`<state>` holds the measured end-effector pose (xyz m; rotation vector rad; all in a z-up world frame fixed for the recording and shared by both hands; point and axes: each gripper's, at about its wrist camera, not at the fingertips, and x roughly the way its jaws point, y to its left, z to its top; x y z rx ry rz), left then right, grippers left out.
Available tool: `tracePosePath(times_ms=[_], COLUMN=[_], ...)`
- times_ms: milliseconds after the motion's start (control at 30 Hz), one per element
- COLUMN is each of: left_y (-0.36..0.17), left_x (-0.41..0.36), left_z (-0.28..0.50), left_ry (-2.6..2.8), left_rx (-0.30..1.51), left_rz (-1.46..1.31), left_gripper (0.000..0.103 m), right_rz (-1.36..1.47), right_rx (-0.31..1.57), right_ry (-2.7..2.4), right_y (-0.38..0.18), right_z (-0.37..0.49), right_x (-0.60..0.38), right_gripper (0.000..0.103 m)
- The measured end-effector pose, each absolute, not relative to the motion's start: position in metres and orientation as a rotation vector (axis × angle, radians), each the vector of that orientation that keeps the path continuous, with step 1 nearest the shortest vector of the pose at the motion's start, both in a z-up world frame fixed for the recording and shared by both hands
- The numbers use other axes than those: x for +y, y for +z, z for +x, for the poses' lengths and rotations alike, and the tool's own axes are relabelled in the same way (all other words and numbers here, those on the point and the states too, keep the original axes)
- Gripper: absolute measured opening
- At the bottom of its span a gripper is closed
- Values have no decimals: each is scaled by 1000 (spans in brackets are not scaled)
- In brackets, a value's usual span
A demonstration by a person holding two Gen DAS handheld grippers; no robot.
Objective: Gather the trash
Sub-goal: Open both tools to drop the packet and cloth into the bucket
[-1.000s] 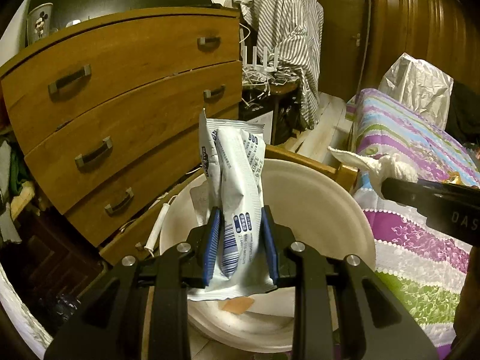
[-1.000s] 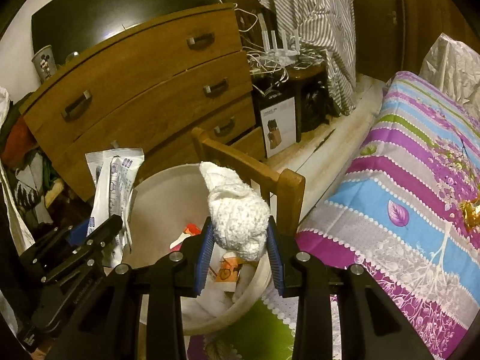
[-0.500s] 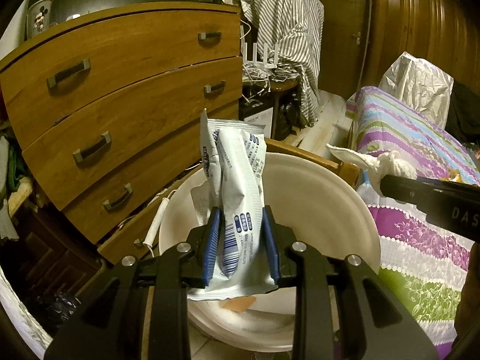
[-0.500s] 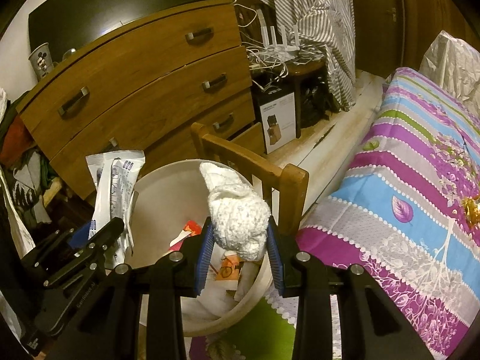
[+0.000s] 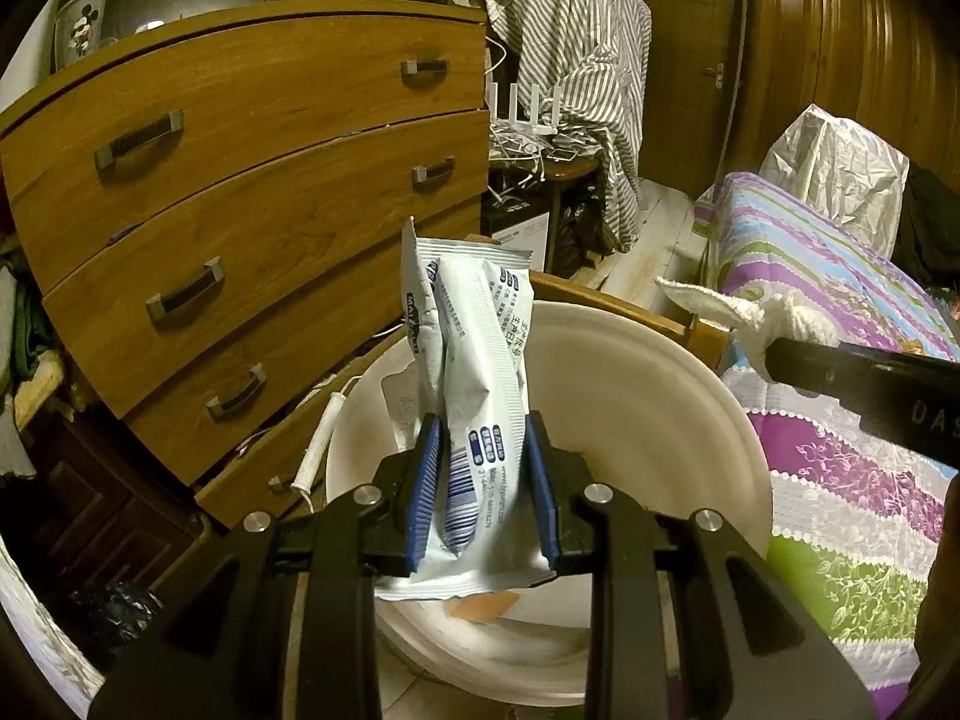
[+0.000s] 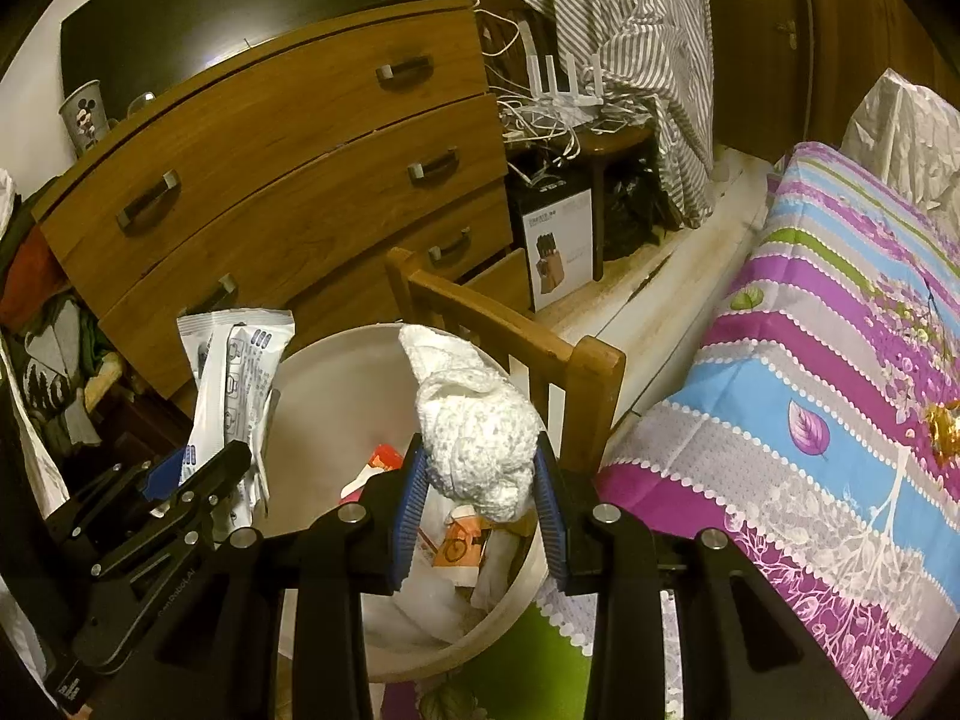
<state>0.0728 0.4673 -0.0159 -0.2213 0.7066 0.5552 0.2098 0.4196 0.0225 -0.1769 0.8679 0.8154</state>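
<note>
Both grippers have barely shifted in the last second; left gripper [image 5: 483,486] stays clamped on the white-and-blue plastic wrapper [image 5: 480,372], right gripper [image 6: 480,504] on the crumpled white tissue wad [image 6: 474,426]; the round white plastic bin [image 6: 336,384] lies directly below both; release looks imminent.

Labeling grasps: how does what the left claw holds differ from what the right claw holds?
The left claw pinches a flat, printed white wrapper with a barcode, standing tall; the right claw squeezes a balled, plain white tissue wad. The wrapper is glossy plastic, the tissue wad soft and textured. Both are held over the white bin, not yet dropped.
</note>
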Motion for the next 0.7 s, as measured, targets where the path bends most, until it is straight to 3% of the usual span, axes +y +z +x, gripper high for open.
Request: tracePosePath(times_ms=[100,167,233,267,700], left_y=[-19,-20,-24,-24,-21], left_x=[468,473,478,480,476], left_z=[73,74,77,76,69], left_ry=[548,554,566,566,544], left_rx=[708,710,735,736,725], left_rz=[-233,-238,-246,-254,-285], left_gripper=[28,29,46,48,48], right_rz=[-205,-216,-218,-218,-236], right_rx=[870,877,875,875,798], right_ry=[832,832,830,828,774], right_y=[22,21,20,21,21], right_z=[208,207,207,207,200], right_x=[424,428,429,428,409], right_gripper=[37,45,46,46,46])
